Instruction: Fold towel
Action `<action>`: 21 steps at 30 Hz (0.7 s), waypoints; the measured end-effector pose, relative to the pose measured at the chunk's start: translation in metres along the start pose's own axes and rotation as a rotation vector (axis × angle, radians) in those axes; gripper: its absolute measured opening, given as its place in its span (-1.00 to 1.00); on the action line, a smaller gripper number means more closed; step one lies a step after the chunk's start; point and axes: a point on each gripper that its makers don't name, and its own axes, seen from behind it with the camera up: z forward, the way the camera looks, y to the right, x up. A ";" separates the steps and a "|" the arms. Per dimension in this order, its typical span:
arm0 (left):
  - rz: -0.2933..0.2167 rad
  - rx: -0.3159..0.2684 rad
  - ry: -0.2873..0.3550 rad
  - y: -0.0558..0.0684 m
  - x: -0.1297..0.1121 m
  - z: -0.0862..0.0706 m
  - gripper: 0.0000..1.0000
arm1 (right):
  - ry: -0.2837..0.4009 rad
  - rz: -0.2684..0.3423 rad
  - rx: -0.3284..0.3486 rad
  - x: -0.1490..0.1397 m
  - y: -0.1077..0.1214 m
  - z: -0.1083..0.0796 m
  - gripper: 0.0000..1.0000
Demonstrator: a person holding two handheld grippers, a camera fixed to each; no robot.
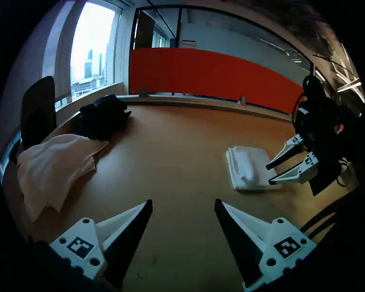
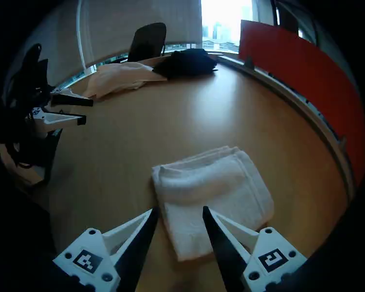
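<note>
Resting on the wooden table (image 2: 129,141), the white towel (image 2: 211,194) lay as a compact rectangle of several layers, with its edges roughly squared. Judgement: folding looked complete or very nearly so.

The right gripper (image 2: 180,210) was at the towel's near edge with its fingers spread and nothing pinched between them. The tips sat at or just over the cloth's border; I could not tell whether they touched the fabric. That position would suit pressing or squaring the near edge, if any tidying remained.

The left gripper (image 1: 182,214) was held over bare table, well apart from the towel, with its fingers wide and empty. It was probably kept clear because the bundle needed no second hold.

Surroundings:
- A cream cloth heap (image 1: 53,168) lay at the table's edge, partly draped over it.
- A black garment (image 1: 102,117) lay just beyond that heap, touching it.
- A dark chair (image 1: 36,112) stood behind both.
- A red partition (image 1: 216,73) ran along the far side of the table.
- A window (image 1: 92,48) was at the corner.

All of these were well apart from the towel, and nothing stood between the two grippers.

Risk noted: a fingertip dragged across the top layer could peel the fold open.
</note>
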 end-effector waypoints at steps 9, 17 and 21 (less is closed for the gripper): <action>0.003 0.000 -0.002 0.001 0.001 0.000 0.89 | -0.018 0.059 -0.056 -0.029 0.002 -0.014 0.40; 0.008 -0.006 -0.005 0.003 0.000 0.001 0.89 | -0.030 0.103 -0.099 -0.048 0.003 -0.019 0.40; 0.008 -0.009 -0.006 0.004 0.000 0.001 0.89 | -0.041 0.124 -0.118 -0.056 0.003 -0.018 0.38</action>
